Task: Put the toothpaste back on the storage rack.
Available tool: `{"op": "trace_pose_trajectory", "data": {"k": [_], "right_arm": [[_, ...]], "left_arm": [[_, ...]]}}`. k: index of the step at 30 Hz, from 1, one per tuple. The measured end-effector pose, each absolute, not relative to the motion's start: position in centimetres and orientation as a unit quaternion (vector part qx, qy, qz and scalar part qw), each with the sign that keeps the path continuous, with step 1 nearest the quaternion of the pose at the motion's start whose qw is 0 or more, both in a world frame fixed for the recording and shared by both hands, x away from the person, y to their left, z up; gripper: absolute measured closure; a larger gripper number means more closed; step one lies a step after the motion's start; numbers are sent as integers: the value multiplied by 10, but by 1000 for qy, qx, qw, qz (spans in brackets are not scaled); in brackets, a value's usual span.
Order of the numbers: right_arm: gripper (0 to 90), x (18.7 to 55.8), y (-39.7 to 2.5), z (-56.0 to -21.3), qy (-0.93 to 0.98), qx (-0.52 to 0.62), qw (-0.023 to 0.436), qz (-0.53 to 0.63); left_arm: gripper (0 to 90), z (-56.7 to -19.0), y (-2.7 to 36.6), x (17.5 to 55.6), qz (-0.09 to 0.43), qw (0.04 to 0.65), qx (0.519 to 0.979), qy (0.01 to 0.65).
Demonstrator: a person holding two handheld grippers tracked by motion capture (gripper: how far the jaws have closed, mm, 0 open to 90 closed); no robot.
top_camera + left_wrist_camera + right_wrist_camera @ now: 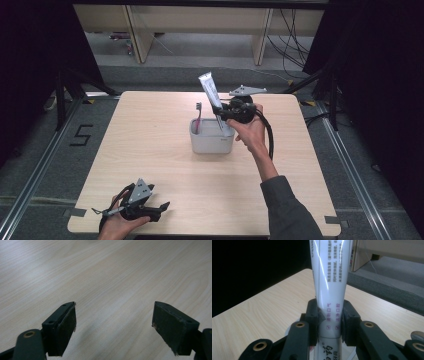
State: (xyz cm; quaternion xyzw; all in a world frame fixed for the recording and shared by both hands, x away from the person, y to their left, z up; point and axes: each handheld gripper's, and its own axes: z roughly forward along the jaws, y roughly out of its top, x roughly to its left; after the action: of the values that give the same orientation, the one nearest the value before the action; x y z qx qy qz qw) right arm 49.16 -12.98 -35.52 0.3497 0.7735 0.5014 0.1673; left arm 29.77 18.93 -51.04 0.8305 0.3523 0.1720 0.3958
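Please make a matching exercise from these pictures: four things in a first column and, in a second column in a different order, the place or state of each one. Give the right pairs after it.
Things:
1. toothpaste tube
2. toothbrush
3. left gripper
4. grey cup

Places or states:
A. open, low over the bare table near its front edge
B. stands on the middle of the table
C. stands inside the cup, head up
D. clamped between the jaws of the right gripper, above the cup

Pairs: 1-D, 2-C, 3-A, 4-B

Grey carpet floor (45, 165), black curtains (30, 60), pale wooden desk legs (140, 40) behind.
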Motion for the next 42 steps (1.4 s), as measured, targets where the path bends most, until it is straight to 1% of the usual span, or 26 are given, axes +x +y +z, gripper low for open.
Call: {"op": "trace_pose_trajectory", "data": {"k": [1,5,6,7,8,11,13,14,17,19,20,24,25,29,31,32,33,34,39,42], "right_arm": [[722,494,-129,-356,772,351,176,500],[722,499,-126,-358,763,356,170,512],[722,501,-126,-358,762,354,183,509],[722,501,-124,-358,758,362,173,514],[722,504,-123,-359,757,358,181,516],[722,504,-121,-360,757,363,180,513],[722,508,-119,-363,752,358,189,520],[722,510,-118,-364,753,358,183,521],[721,512,-117,-367,754,360,188,516],[721,514,-116,-371,751,364,180,521],[721,514,-114,-372,748,366,186,522],[720,517,-112,-377,749,370,179,520],[719,517,-112,-378,746,371,185,521],[719,518,-111,-384,742,383,175,522],[718,520,-111,-387,744,376,184,520],[718,518,-110,-388,740,389,171,521],[717,520,-110,-390,742,381,181,521],[717,519,-110,-392,740,391,175,519],[716,520,-109,-396,739,385,182,522],[715,518,-108,-400,742,390,171,517]], "left_arm": [[191,-511,188,298,171,402,826,355],[191,-511,189,298,173,395,831,352],[191,-511,188,298,172,396,831,352],[191,-510,188,298,172,396,831,351],[191,-510,188,298,171,396,831,352],[191,-511,188,297,170,395,832,351],[191,-511,188,298,170,399,830,350],[191,-511,188,297,170,395,831,352],[191,-511,188,298,175,394,832,349],[192,-510,188,298,174,393,833,350],[192,-510,189,297,173,392,834,348],[192,-510,187,296,169,396,832,350],[192,-510,187,296,169,396,832,349],[192,-510,187,296,169,396,832,350],[192,-510,187,296,168,395,833,349],[191,-509,187,296,167,394,834,348],[192,-509,187,296,167,394,834,348],[191,-510,187,296,170,390,835,349],[192,-510,187,296,167,392,834,351],[192,-510,187,296,169,389,836,347]]}}
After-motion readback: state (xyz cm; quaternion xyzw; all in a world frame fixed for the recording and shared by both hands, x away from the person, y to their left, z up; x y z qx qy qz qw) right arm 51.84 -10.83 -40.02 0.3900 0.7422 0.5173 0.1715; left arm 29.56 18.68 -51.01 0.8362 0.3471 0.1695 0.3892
